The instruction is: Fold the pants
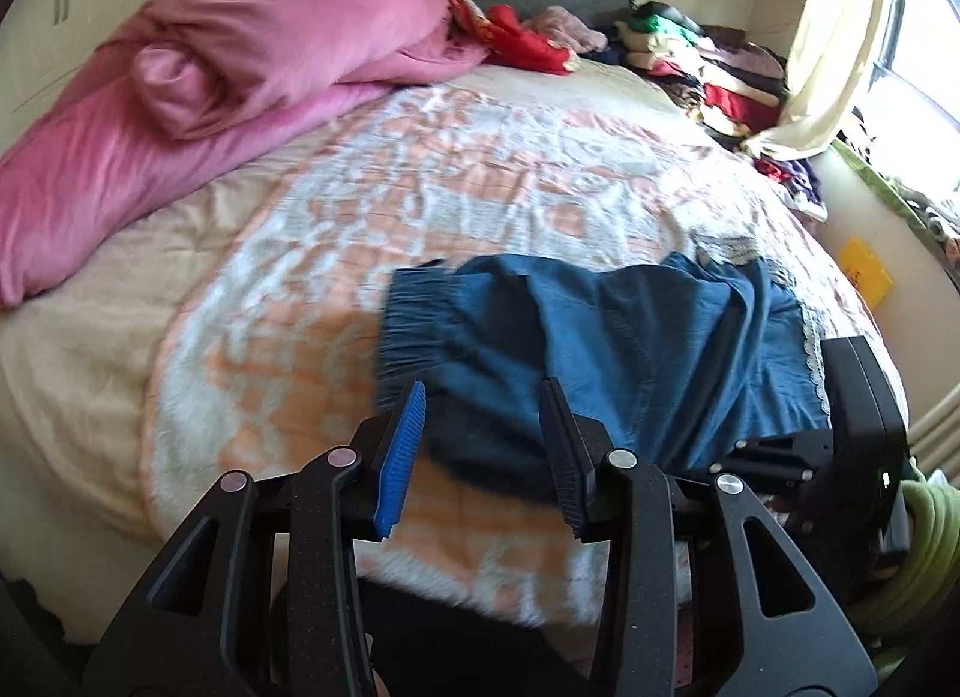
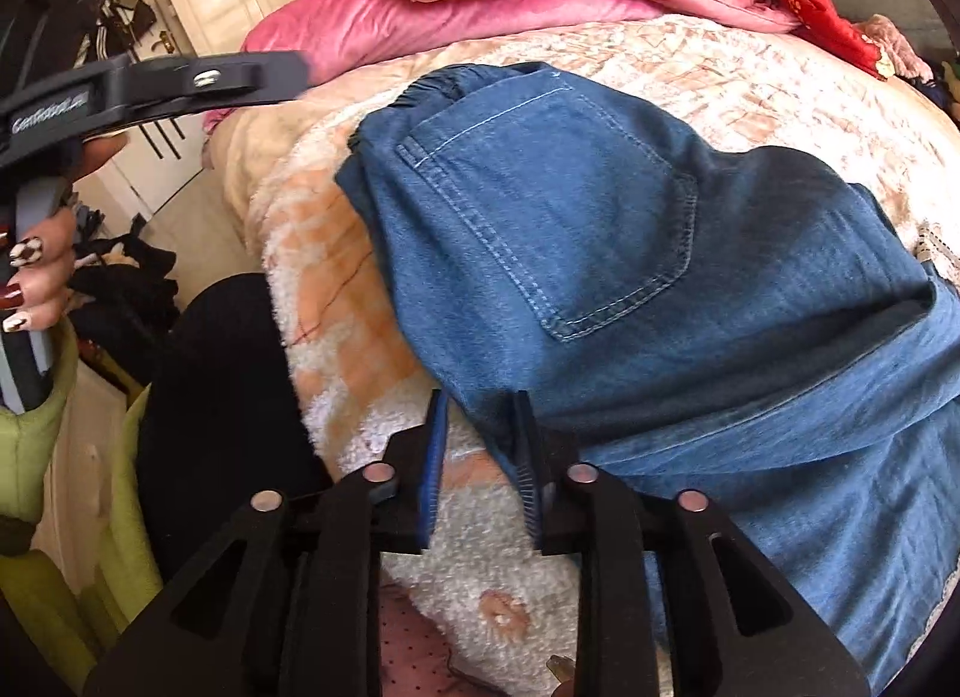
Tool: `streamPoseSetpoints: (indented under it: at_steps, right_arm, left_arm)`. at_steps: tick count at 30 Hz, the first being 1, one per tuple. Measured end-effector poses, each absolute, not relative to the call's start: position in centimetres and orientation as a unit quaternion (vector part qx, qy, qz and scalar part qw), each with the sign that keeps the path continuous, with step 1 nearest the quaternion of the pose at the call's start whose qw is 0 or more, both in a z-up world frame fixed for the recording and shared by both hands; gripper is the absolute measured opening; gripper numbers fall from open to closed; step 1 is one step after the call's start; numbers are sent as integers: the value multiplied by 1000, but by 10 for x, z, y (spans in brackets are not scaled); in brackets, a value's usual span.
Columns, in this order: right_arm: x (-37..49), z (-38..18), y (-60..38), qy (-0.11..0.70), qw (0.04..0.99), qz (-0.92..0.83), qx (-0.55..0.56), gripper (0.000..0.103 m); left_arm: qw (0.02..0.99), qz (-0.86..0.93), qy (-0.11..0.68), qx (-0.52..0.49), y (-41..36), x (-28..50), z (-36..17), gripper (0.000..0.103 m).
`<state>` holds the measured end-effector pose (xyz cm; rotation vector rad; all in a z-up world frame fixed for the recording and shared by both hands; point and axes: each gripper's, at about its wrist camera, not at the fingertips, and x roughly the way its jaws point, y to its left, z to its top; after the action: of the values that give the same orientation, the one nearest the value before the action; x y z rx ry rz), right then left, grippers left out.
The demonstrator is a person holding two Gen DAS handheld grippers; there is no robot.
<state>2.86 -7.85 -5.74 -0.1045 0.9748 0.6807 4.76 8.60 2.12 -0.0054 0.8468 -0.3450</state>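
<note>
Blue denim pants [image 2: 630, 253] lie folded on the near right part of a bed [image 1: 198, 253] covered by a peach-and-white patterned blanket [image 1: 456, 169]. The elastic waistband points toward the far left, and 1 back pocket [image 2: 558, 217] faces up.

Left gripper [image 1: 483, 397] — hovers over the near left edge of the pants. Its 2 jaws stand apart, with nothing pinched between them; the cloth lies beneath and beyond the tips. The tool tilts downward toward the bed. In the right wrist view its body appears at the far left, held by a hand [image 2: 42, 271] with patterned nails.

Right gripper [image 2: 480, 409] — sits at the near edge of the pants, tilted steeply down. A fold of denim lies between its 2 fingers, yet a narrow gap shows beside each pad, so the jaws are released and not clamping the cloth.

A pink quilt [image 1: 198, 79] is heaped along the far left of the bed. A stack of folded clothes [image 1: 708, 61] sits at the far right, beside a pale curtain [image 1: 822, 37].
</note>
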Motion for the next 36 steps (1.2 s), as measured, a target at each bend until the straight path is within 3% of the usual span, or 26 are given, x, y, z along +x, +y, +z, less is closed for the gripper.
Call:
streamPoseSetpoints:
  at_steps: [4,9,14,18,23,25,28,36]
  right_arm:
    - [24,-44,-88,454,827,331,-33,28]
    - [24,-20,-118,428,853,299,-5,37]
    - [41,-48,-129,475,844,248,10,37]
    - [45,-71,-130,493,837,238,13,38]
    - [41,-57,-141,485,838,247,35,38]
    - [41,-50,-150,475,845,244,42,49]
    - [39,-32,-169,456,857,233,55,50]
    - [37,-12,-216,426,882,182,90,60]
  left_arm:
    - [886,-182,426,10,61,58,0,29]
    - [873,-163,460,29,56,64,-33,29]
    - [865,-157,477,21,62,64,-54,29]
    - [866,-156,474,28,59,64,-57,29]
    - [871,-154,466,15,61,61,-50,29]
    - [874,-154,460,6,65,57,-43,29]
    - [880,-152,450,1,68,51,-31,29]
    - [894,-157,420,3,61,43,0,46]
